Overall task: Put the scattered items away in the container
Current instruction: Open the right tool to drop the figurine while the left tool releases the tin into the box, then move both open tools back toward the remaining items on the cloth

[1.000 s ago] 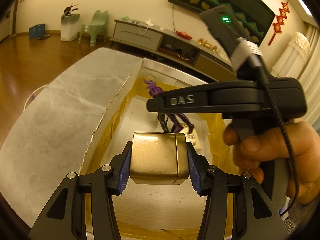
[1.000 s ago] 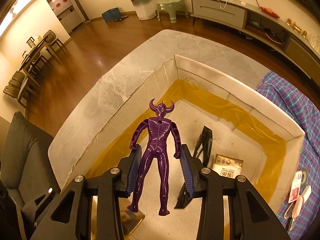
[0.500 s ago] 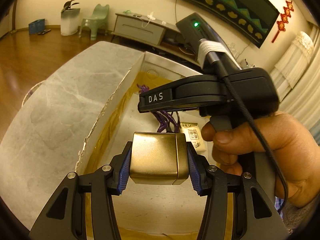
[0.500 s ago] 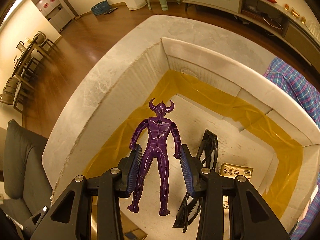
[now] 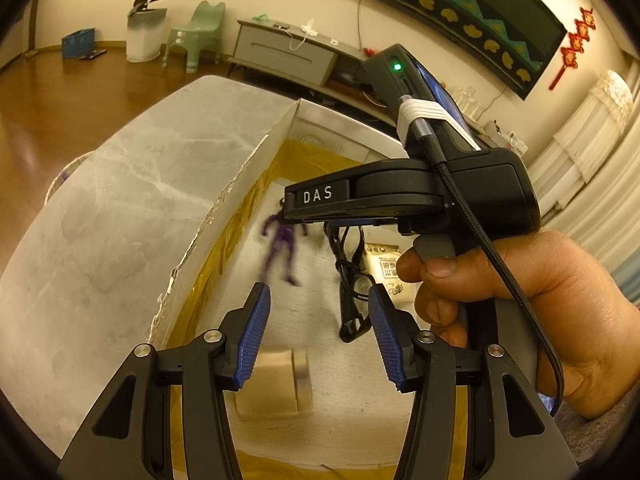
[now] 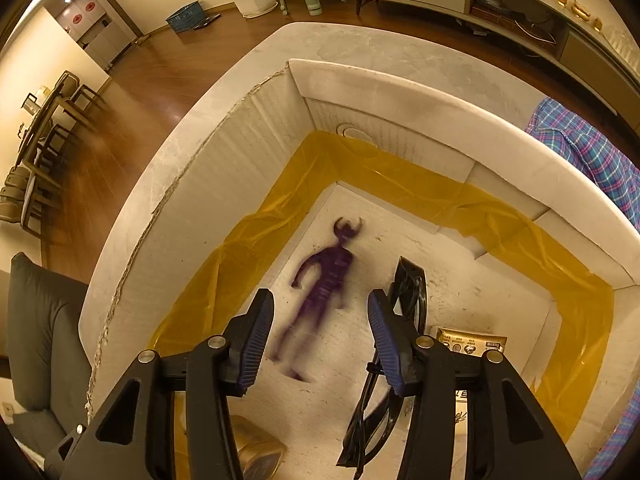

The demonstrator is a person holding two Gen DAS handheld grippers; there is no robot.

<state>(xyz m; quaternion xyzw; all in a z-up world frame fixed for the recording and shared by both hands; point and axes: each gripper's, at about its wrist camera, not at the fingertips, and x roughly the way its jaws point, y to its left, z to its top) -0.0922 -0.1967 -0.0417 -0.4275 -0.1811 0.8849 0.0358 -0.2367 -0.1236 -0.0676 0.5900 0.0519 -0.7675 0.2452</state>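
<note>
Black gripper (image 5: 318, 312) frame, ribbed blue pads (image 5: 252, 340), silver screws, "DAS" lettering.

Surface (image 6: 224, 128): grey marbled top, rounded corner.
On surface: white box (image 6: 400, 92), open top, yellow film lining inside.
Box floor: purple figure (image 6: 328, 276), blurred; black cable bundle (image 6: 404, 308); gold packet (image 6: 472, 340); gold box (image 5: 276, 384), blurred.

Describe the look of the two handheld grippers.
Left gripper: black angular arms, silver screws, ribbed blue pads. Right gripper: the same build. Its black body is marked "DAS", with a grey trigger, a braided black cable and a green light.
</note>
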